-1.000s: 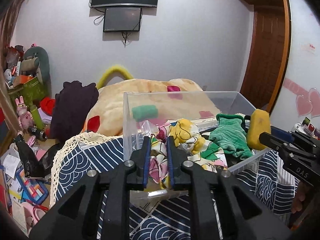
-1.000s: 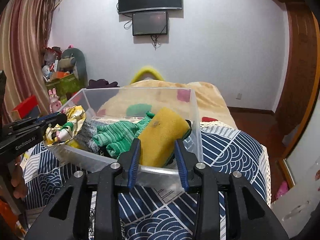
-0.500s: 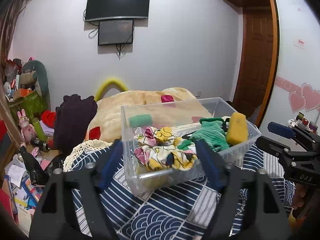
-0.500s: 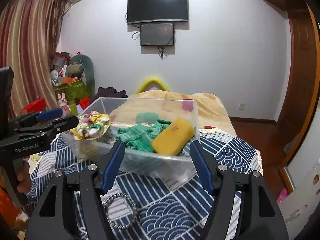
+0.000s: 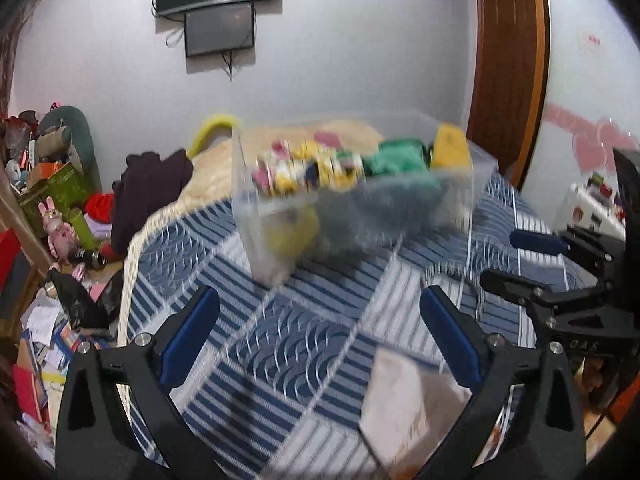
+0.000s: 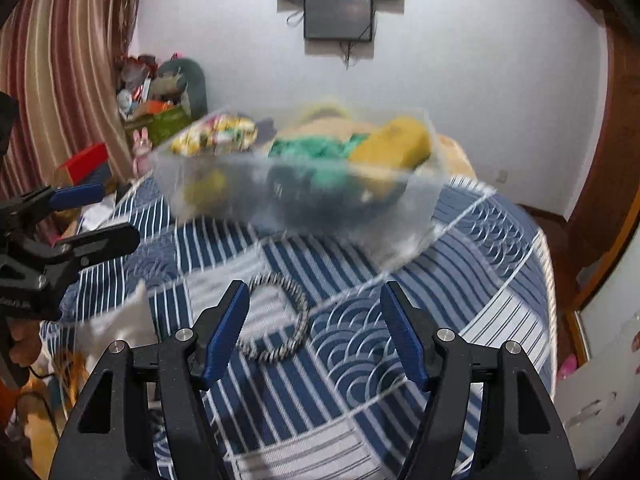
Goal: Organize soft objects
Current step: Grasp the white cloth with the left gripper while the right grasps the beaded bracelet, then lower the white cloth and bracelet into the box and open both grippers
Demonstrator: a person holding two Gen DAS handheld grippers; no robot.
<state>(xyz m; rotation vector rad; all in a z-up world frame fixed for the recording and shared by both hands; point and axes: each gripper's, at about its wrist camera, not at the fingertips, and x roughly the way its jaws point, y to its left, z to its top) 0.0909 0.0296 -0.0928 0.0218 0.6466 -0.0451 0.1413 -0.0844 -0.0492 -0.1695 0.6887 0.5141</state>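
A clear plastic bin [image 5: 360, 208] [image 6: 304, 200] stands on the blue patterned bedspread [image 5: 300, 360]. It holds a yellow sponge [image 5: 450, 152] [image 6: 394, 142], a green cloth [image 5: 396, 160] [image 6: 316, 146] and a colourful floral cloth [image 5: 304, 168] [image 6: 214, 138]. My left gripper [image 5: 320, 336] is open and empty, well short of the bin. My right gripper [image 6: 316, 328] is open and empty, also back from the bin. A black-and-white braided ring [image 6: 280, 316] lies on the bedspread [image 6: 400, 320] between the right fingers. Both views are blurred.
A white cloth or paper [image 5: 408, 404] lies at the near bed edge. A big yellow plush [image 5: 208, 168] and dark clothing [image 5: 152, 184] lie behind the bin. Clutter and toys [image 5: 56, 208] fill the floor at left. A wooden door [image 5: 508, 80] stands at right.
Both grippers let go of their items, the floral cloth and the sponge, which stay in the bin. Both opened wide and pulled back and up from the bin.
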